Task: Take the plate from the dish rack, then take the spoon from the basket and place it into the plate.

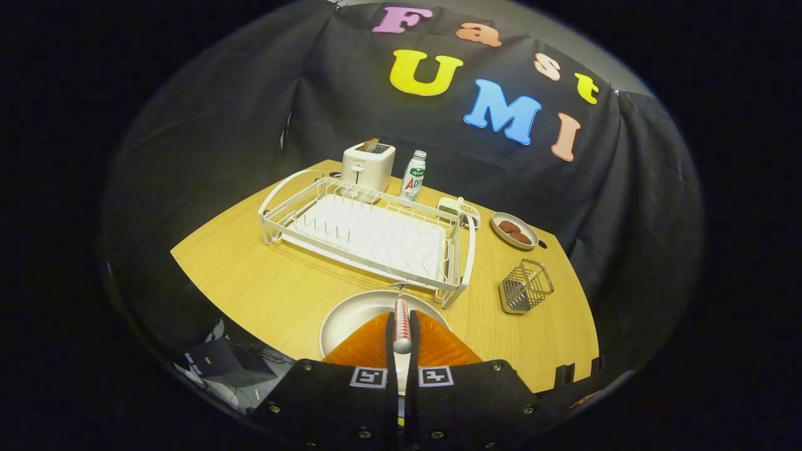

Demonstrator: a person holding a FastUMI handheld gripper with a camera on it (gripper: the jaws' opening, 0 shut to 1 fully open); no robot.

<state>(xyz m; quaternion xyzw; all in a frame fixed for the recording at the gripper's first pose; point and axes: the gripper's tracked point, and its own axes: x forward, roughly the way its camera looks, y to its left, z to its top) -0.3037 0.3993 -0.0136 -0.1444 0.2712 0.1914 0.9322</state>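
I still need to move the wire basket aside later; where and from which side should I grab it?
Grip the basket's top rim wire, coming from above: it stands upright and open-topped on the table, right of the plate. The gripper is shut on the spoon.

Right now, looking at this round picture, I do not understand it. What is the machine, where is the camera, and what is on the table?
A person holds a hand tool with a two-finger claw. The camera rides on it and looks forward along the fingers. The claw is shut on a spoon, held over a plate on the wooden table. Beyond the plate stands a white dish rack. To its right sits a wire basket and a small dish of food. Behind the rack are a toaster and a bottle.
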